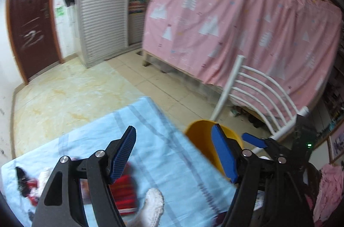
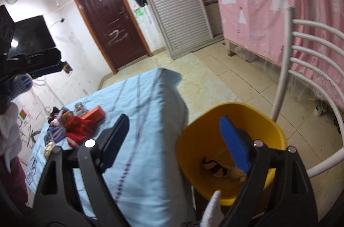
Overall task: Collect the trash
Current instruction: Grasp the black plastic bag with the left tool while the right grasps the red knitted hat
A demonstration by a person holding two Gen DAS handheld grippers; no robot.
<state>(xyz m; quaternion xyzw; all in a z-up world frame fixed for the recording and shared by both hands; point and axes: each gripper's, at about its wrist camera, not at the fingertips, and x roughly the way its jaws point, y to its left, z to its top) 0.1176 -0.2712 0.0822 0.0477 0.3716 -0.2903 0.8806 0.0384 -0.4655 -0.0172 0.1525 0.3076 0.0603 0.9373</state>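
Pale floor tiles and a pink curtain frame a table under a light blue cloth, with a yellow bucket beside its edge. Both the right gripper and the left gripper are spread with nothing between the jaws; the right one hangs over the bucket, where some scraps already lie. Remaining trash, a heap of red wrappers, sits on the cloth to the left, away from the bucket, nearer the left gripper.

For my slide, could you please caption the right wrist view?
Open right gripper above a yellow bucket holding scraps, beside a blue-clothed table.
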